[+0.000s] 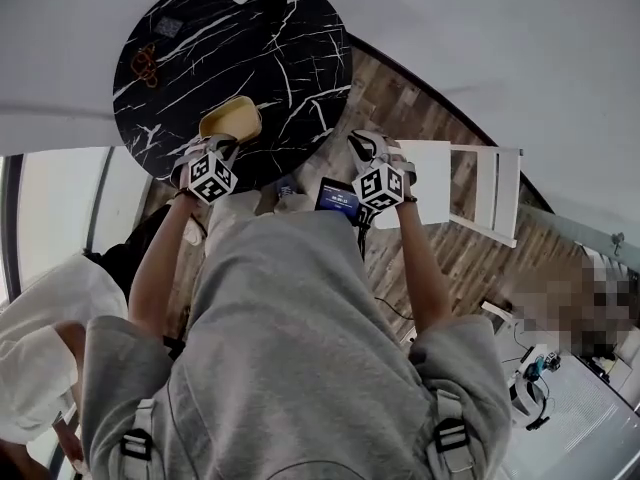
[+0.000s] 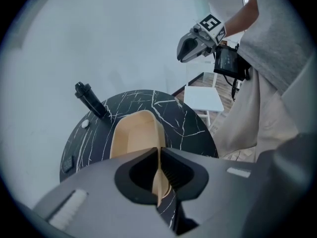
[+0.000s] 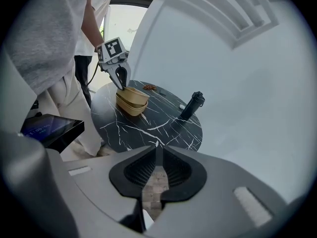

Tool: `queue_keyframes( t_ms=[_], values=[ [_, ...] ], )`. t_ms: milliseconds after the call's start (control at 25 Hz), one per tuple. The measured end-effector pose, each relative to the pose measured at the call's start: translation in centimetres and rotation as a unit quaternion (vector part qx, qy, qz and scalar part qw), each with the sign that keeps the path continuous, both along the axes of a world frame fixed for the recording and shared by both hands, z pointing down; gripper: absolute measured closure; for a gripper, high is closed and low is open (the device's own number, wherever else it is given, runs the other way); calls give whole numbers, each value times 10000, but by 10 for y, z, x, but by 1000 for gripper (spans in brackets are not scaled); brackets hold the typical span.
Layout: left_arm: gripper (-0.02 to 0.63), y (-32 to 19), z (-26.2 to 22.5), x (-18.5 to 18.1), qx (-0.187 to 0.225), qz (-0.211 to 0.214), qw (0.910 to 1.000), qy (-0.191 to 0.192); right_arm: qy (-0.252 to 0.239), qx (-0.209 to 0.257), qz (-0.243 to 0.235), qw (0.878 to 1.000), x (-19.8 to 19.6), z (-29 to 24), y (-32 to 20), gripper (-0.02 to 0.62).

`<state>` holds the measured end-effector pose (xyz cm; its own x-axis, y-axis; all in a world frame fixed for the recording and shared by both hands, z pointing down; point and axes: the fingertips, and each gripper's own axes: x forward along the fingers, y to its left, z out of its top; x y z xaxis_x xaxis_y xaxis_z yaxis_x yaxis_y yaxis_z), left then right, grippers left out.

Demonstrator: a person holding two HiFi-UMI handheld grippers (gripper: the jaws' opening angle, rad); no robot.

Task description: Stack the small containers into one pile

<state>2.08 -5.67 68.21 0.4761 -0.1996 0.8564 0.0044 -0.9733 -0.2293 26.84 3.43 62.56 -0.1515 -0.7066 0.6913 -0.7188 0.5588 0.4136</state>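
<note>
**Left gripper pinching the rim of the tan pile, right one waiting empty**

The left gripper (image 2: 159, 151) is biting onto the near rim of the tan oval plastic container (image 2: 134, 134). Its fingers (image 2: 174, 173) are closing on that thin wall, which is showing as a pale sliver between them. The container is sitting on the round black marble tabletop (image 1: 290, 48), at the edge nearest the person, a little left of centre in the head view.

In the right gripper view it is looking like two tan shells nested one inside the other. No other loose container is showing anywhere on the tabletop. A black cylindrical object (image 3: 192, 106) is standing well apart at the far side.

The right gripper (image 3: 157, 151) is hanging off the tabletop's edge on the right of the head view. Its fingers are nearly together with only wooden floor showing through the slit, so it is carrying nothing.

By my reading, the stacking step is at its close, with the top container being seated or steadied. The next move is calling for a check that the shells are sitting square, then a gentle release straight off the rim, so the light pile is not tipping or sliding over the near edge.
</note>
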Motion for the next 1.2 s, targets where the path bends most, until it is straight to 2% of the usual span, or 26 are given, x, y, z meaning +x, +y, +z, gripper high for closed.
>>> queue_keyframes(
  t_ms=[360,800,1200],
  values=[
    [588,-10,-11,0,346,-290,9989,-111,36,-15,176,9998,12,2,6,534],
    [589,-14,18,4,81,-757,9961,-442,127,-137,541,9984,38,7,34,534],
    [586,-14,43,4,-305,-941,9922,-761,128,-321,680,9971,48,21,50,534]
  ],
)
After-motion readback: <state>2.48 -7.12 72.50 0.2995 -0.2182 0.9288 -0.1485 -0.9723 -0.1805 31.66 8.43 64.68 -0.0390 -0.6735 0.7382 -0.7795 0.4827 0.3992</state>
